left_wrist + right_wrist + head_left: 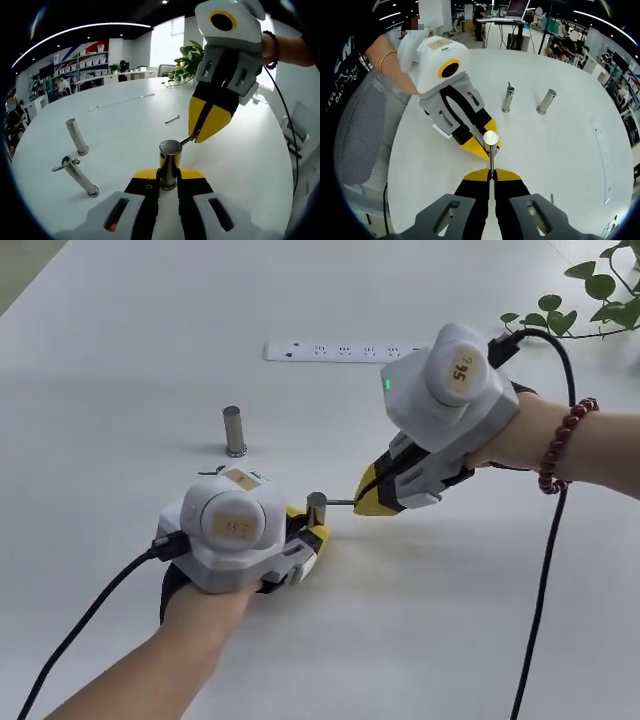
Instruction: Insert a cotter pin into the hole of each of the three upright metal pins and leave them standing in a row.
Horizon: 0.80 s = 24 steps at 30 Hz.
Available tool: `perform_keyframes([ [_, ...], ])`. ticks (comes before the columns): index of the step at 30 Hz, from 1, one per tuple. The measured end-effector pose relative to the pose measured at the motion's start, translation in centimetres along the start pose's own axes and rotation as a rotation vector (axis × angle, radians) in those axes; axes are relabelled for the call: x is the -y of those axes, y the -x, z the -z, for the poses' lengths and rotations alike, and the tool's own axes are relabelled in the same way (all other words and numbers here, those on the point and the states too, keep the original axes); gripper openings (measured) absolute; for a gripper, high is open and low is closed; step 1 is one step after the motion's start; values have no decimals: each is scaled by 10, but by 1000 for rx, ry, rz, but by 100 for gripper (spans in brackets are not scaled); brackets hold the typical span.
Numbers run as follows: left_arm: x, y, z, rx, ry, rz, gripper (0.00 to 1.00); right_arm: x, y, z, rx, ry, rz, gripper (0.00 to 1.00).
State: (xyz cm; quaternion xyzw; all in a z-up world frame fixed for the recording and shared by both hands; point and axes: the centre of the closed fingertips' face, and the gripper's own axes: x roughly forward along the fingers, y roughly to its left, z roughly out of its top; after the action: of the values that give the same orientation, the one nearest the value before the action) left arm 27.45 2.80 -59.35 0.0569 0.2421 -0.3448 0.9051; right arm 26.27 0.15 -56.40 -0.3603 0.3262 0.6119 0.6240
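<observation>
Cotter pin (340,502) level, long axis toward the upright metal pin (316,508)

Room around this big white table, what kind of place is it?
Probably an open-plan office or workshop: the long white table carries a white power strip, wall shelves of storage boxes stand behind, and a desk with a dark monitor stands farther off.

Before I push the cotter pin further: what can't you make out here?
Hole in the held silver metal pin: left gripper view, faces away; head view, too small.
Tip of thin wire cotter pin: right gripper view, lost under metal pin's top.
Already-cottered pin: head view, mostly behind white left gripper.
</observation>
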Motion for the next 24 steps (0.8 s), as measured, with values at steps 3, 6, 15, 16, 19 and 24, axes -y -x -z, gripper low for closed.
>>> perform_keyframes([
  [3, 0, 0, 0, 1, 6, 2, 11, 0, 0, -2, -2, 9, 1, 0],
  [6, 0, -1, 0, 4, 12, 1, 11, 2, -1, -3, -2, 14, 1, 0],
  [15, 0, -1, 1, 14, 36, -6, 12, 0, -3, -9, 6, 3, 6, 0],
  [16, 0, 0, 1, 15, 35, -7, 12, -1, -3, -10, 7, 5, 6, 0],
  [19, 1, 0, 1, 14, 33, -9, 12, -1, -4, -13, 10, 8, 7, 0],
  [24, 1, 0, 1, 13, 36, -12, 12, -1, -7, -15, 13, 13, 9, 0],
])
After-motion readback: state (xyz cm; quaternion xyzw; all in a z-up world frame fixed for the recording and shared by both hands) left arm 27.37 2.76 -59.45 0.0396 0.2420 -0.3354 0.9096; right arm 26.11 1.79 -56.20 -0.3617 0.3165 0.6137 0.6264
